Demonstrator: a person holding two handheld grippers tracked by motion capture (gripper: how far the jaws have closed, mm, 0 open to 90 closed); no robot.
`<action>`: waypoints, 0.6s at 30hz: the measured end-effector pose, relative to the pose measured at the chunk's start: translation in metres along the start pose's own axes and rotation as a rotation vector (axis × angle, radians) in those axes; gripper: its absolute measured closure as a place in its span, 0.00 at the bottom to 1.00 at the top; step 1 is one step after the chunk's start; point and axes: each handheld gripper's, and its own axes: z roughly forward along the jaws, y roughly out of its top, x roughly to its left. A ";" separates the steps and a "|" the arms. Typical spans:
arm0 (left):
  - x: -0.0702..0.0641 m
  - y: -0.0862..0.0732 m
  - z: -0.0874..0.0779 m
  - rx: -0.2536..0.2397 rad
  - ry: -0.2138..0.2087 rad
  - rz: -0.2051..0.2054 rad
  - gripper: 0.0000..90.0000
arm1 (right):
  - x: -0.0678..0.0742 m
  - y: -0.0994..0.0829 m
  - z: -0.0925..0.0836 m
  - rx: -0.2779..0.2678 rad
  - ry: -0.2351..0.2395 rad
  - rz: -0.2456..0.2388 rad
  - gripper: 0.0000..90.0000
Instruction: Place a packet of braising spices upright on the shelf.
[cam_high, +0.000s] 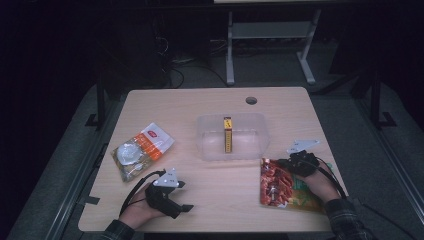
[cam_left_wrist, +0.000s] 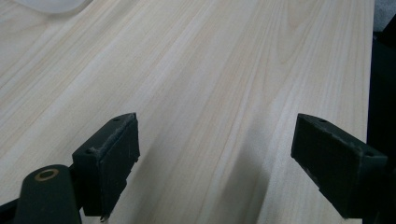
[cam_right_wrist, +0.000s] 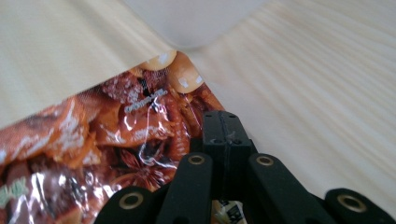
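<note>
Your right gripper (cam_right_wrist: 224, 126) is pressed together, pinching the edge of the red snack bag (cam_high: 280, 184), which lies flat at the table's (cam_high: 215, 200) near right, just in front of the clear tub (cam_high: 210, 137). Your left gripper (cam_left_wrist: 215, 158) is spread over bare wood

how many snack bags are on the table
2. The orange and white snack bag lies left of the clear plastic tub. The red snack bag lies near the table's right front edge, pinched at its edge by the right gripper. None looks hidden.
</note>
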 end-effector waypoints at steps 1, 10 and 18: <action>0.000 0.000 0.000 0.000 -0.001 0.000 0.16 | 0.003 0.000 0.000 -0.002 0.007 -0.004 1.00; -0.001 0.000 -0.001 -0.002 -0.001 0.001 0.16 | 0.010 0.005 -0.007 -0.007 -0.007 -0.038 1.00; 0.000 0.001 -0.002 -0.009 -0.001 0.001 0.16 | -0.007 -0.020 -0.042 -0.026 -0.099 0.061 1.00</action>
